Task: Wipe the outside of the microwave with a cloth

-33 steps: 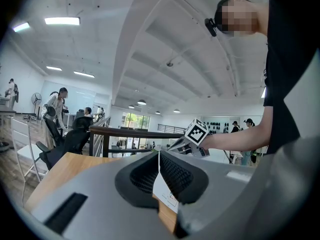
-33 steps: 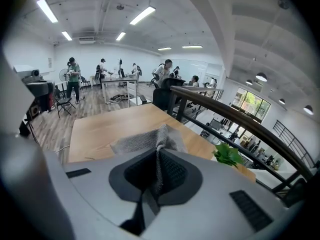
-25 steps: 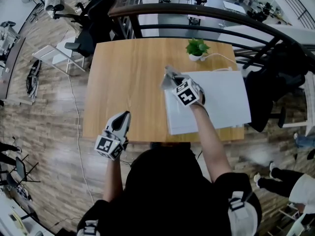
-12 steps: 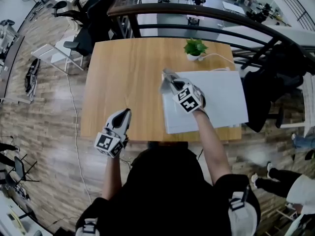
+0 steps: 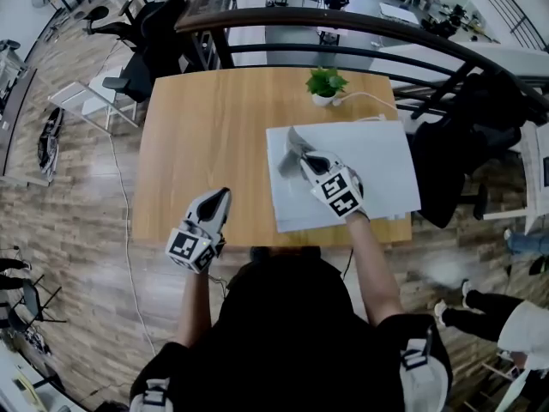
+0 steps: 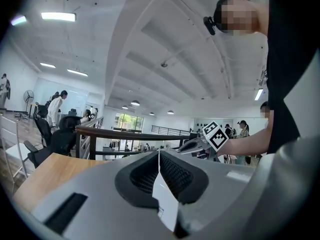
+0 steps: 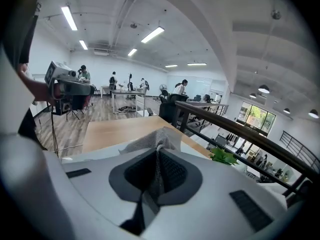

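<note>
Atop microwave [image 5: 386, 161], right gripper [image 5: 305, 155] clamps cloth [image 7: 150, 141]; left gripper [image 5: 220, 196] closed.

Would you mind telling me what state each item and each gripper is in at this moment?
Right gripper: shut on the cloth, over the microwave's top.
Cloth: bunched, pinched in the right gripper.
Left gripper: shut, at the table's near edge.
Microwave: standing on the table; its door can't be judged from above.
Potted plant: upright, behind the microwave.
</note>
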`<control>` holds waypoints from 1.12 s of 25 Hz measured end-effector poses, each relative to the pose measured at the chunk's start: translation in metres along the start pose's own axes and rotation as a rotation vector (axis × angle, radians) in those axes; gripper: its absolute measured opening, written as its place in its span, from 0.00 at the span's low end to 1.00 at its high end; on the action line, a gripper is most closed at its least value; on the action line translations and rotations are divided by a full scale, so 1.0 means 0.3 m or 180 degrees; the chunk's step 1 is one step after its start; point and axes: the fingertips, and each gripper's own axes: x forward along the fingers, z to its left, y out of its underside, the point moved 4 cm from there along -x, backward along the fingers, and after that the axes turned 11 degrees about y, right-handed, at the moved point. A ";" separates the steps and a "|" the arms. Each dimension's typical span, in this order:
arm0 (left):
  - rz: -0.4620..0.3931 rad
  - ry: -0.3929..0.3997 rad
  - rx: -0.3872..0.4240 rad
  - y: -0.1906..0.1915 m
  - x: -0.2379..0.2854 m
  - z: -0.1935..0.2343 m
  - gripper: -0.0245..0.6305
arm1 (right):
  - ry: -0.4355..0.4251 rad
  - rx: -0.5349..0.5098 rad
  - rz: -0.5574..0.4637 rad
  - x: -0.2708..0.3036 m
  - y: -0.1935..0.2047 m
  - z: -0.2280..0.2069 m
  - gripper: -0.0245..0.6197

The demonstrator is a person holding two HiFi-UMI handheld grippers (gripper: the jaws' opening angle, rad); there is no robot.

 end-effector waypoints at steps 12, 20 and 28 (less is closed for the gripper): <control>0.0012 0.0164 0.0040 -0.007 0.110 -0.093 0.05 | 0.0446 0.0295 -0.0398 -0.287 0.150 -0.135 0.06; 0.0101 0.0269 0.0046 -0.020 0.218 -0.168 0.05 | 0.0569 0.0514 -0.0484 -0.419 0.260 -0.183 0.06; 0.0079 0.0385 0.0060 0.000 0.291 -0.237 0.05 | 0.0574 0.0568 -0.0518 -0.493 0.319 -0.225 0.05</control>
